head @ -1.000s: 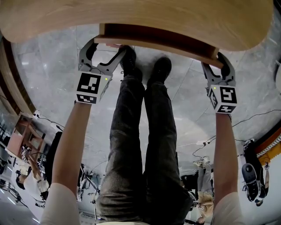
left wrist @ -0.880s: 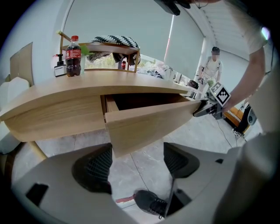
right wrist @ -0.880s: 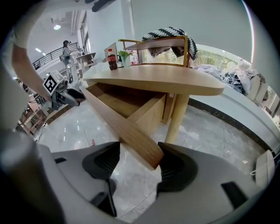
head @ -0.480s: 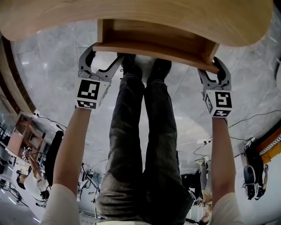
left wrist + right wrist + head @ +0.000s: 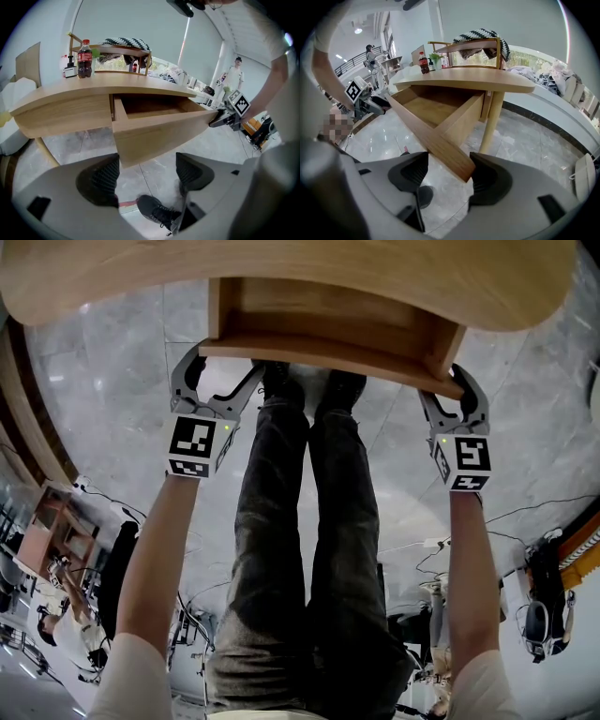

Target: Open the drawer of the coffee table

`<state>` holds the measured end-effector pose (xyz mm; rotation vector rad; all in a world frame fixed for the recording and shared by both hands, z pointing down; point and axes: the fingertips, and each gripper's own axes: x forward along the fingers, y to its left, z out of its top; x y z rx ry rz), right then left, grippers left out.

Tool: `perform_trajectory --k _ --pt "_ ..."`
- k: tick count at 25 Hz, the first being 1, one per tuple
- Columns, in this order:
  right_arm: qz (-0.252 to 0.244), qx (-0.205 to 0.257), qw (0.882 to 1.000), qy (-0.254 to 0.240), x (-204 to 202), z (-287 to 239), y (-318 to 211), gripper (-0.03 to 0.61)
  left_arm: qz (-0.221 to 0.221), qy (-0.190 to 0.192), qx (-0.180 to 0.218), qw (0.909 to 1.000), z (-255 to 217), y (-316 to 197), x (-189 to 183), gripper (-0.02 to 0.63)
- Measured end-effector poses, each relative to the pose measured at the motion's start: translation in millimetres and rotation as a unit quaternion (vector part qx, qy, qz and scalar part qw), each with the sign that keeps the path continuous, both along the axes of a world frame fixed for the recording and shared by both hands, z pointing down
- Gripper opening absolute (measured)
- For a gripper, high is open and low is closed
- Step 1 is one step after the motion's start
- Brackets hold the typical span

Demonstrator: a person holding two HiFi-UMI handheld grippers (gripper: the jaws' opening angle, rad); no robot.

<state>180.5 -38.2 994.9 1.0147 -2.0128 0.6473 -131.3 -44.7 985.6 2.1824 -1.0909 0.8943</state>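
The coffee table (image 5: pixel 281 277) has a light wooden top, and its drawer (image 5: pixel 328 351) stands pulled out, the inside showing bare. My left gripper (image 5: pixel 225 357) is at the left end of the drawer front. In the left gripper view its jaws (image 5: pixel 147 171) stand wide apart, with the front's lower corner (image 5: pixel 121 159) just above the gap. My right gripper (image 5: pixel 452 390) is at the right end. There the board's end (image 5: pixel 461 171) lies between the jaws (image 5: pixel 450 176), against the right-hand pad (image 5: pixel 487 178), with floor showing on the other side.
My legs and black shoes (image 5: pixel 300 521) stand on the marble floor under the drawer. A round table leg (image 5: pixel 492 122) rises just right of the drawer. A cola bottle (image 5: pixel 84 58) stands on the tabletop. Far behind it, a person (image 5: pixel 233 75) stands.
The drawer has slid farther out from under the tabletop, showing more of its inside. Both grippers have moved back toward me with its front.
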Motion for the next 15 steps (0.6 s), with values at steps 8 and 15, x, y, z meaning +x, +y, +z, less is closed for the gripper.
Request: perform_trajectory --k 8,15 --pt "0.002 -0.014 1.000 0.000 -0.1 -1.4 31.1 0.284 -0.004 0.000 -0.019 0.9998 -0.7 29.2 -0.2 0.373" --pt "0.006 -0.020 1.000 0.001 -0.7 3.7 35.2 0.288 -0.029 0.000 -0.029 0.9991 4.9 30.8 -1.3 0.373"
